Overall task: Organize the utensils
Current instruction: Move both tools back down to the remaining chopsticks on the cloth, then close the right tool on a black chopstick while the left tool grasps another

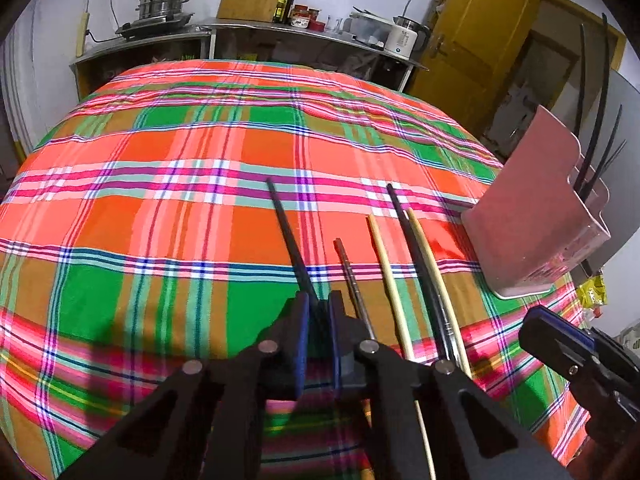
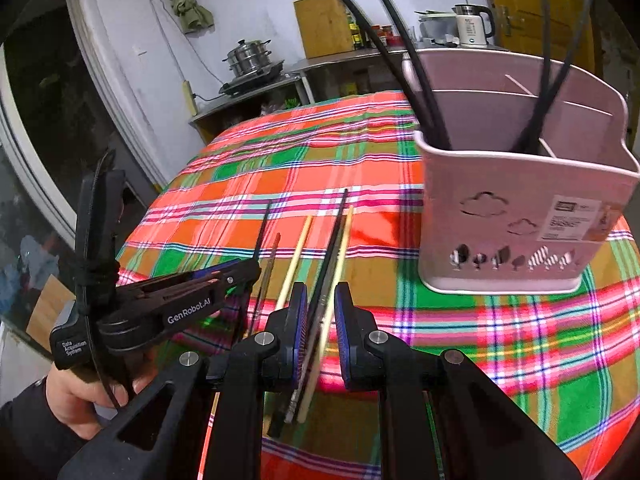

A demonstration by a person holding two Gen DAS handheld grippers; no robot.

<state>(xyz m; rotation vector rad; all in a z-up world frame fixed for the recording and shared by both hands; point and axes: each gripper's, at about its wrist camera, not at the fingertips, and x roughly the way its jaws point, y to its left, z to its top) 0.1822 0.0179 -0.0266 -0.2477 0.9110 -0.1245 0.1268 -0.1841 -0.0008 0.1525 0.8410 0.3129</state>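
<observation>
The left gripper (image 1: 319,312) pinches a thin black chopstick (image 1: 285,228). The right gripper (image 2: 321,312), narrowly parted, straddles a black and a pale wooden chopstick (image 2: 343,240) on the plaid-covered counter (image 2: 520,340); the pink plastic utensil holder (image 2: 520,200) stands ahead-right.

I see a woven plaid cloth (image 1: 160,200), slightly rumpled, w/ a glossy sheen. Holder (image 2: 520,208) is matt pink plastic w/ a paper label (image 2: 576,220). Pale sticks (image 1: 386,264) look like bare wood; black stick (image 1: 286,228) is smooth, semi-gloss. My left gripper (image 1: 319,312): matt black plastic, blue ribbed pads.
</observation>
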